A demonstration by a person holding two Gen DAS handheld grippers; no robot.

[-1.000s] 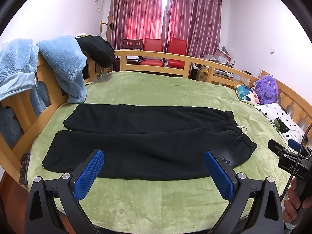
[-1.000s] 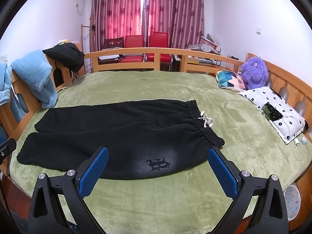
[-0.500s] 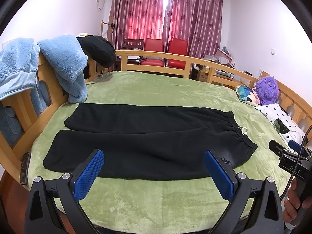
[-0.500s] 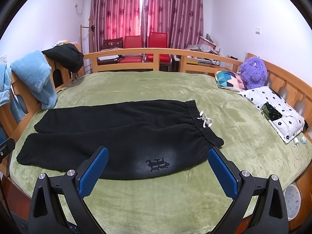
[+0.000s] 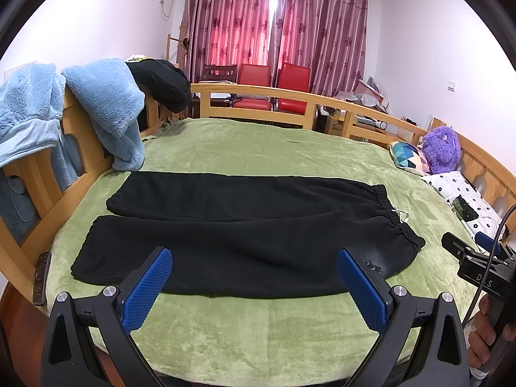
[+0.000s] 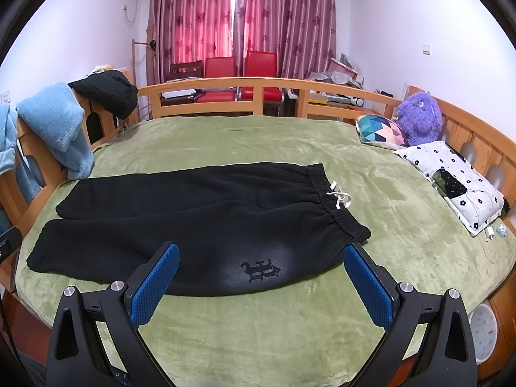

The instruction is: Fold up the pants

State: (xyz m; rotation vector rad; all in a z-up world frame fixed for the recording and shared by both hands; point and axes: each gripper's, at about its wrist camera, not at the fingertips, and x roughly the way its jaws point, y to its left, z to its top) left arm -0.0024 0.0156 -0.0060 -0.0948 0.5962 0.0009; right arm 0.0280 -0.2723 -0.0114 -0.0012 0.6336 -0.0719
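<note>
Black pants [image 5: 245, 229] lie flat and spread out on the green bed cover [image 5: 258, 148], legs to the left, waistband with a white drawstring [image 6: 338, 196] to the right; they also show in the right wrist view [image 6: 200, 222]. My left gripper [image 5: 254, 277] is open and empty, held above the near edge of the bed in front of the near leg. My right gripper [image 6: 261, 274] is open and empty, in front of the hip area with the dark logo [image 6: 260, 269]. The right gripper also shows at the right edge of the left wrist view [image 5: 477, 264].
Wooden bed rails [image 5: 258, 92] ring the bed. Blue fleece garments [image 5: 106, 109] and a black garment [image 5: 161, 84] hang on the left rail. A remote [image 5: 41, 277] lies at the left edge. Pillows [image 6: 451, 180] and a purple plush toy [image 6: 417, 119] sit at right.
Almost nothing has changed; both grippers stay open and nearly still, with only a slight shift of view.
</note>
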